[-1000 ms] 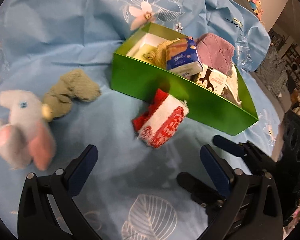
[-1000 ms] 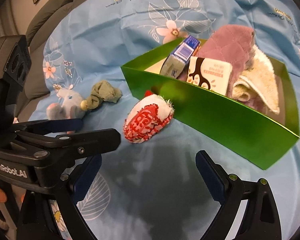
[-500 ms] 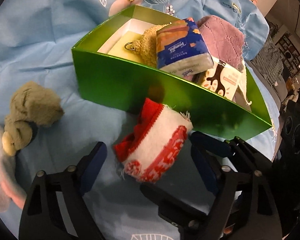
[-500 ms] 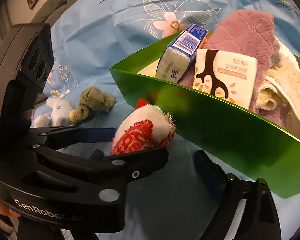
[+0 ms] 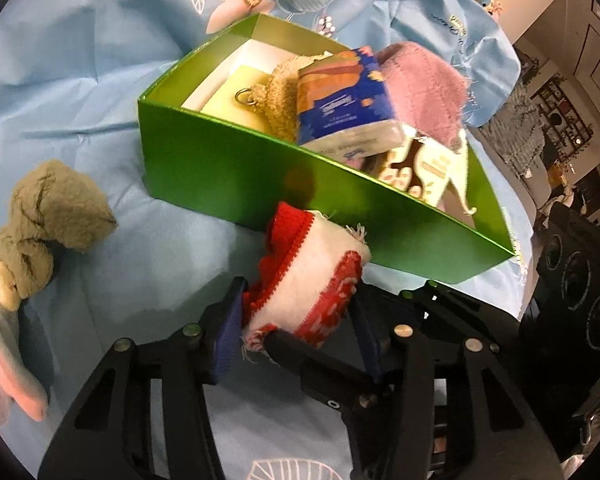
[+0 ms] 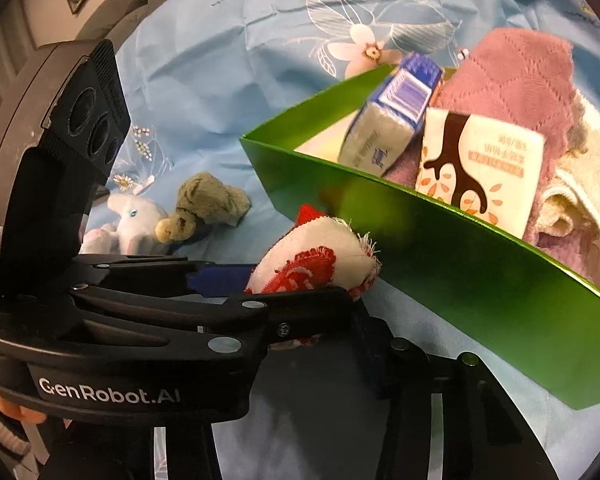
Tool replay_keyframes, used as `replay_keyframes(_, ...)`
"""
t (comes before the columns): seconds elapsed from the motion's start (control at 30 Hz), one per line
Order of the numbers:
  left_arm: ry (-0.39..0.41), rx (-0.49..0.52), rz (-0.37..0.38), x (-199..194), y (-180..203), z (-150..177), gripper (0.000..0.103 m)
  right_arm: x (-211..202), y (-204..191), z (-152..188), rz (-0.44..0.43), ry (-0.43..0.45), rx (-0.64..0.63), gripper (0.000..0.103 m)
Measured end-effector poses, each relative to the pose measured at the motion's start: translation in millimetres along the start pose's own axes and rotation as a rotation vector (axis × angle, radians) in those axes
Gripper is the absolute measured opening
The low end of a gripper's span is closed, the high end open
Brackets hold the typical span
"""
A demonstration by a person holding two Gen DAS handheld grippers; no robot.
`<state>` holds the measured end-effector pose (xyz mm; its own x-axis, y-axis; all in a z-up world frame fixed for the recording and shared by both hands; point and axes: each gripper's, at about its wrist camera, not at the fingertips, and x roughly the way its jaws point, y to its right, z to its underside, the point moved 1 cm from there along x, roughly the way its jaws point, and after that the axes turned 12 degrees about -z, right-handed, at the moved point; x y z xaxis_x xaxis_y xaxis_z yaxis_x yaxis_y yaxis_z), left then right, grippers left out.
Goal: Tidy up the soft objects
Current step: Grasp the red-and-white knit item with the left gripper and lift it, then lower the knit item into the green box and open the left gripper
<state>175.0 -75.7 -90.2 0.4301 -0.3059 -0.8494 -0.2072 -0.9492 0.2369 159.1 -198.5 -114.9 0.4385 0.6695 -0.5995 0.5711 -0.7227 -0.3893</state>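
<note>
So, both tools just closing in on red-and-white sock roll [image 5: 306, 276] lying right against front wall of green box [image 5: 236, 168]. Left tool [image 5: 296, 332] pinching it on both sides. Right tool [image 6: 320, 312] squeezing same roll, far pad hidden. Green plush [image 5: 46, 220] well left of box.

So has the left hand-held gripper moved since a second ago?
Yes. The left hand-held gripper advanced toward the green box, its jaws just closing around the red-and-white cloth.

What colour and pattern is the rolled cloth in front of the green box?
The rolled cloth is white with a red woven pattern and red edging; clearest in the left wrist view.
</note>
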Motion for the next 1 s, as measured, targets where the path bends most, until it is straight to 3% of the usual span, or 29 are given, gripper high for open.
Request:
replay_keyframes(0.5, 0.157, 0.063, 0.015, -62, 39, -19, 0.048, -66, -36, -23, 0.046, 0.146, -0.104, 0.048)
replay_keyframes(1.0, 0.197, 0.124, -0.019, -57, 70, -76, 0.049, -88, -5, -63, 0.049, 0.228, -0.097, 0.048)
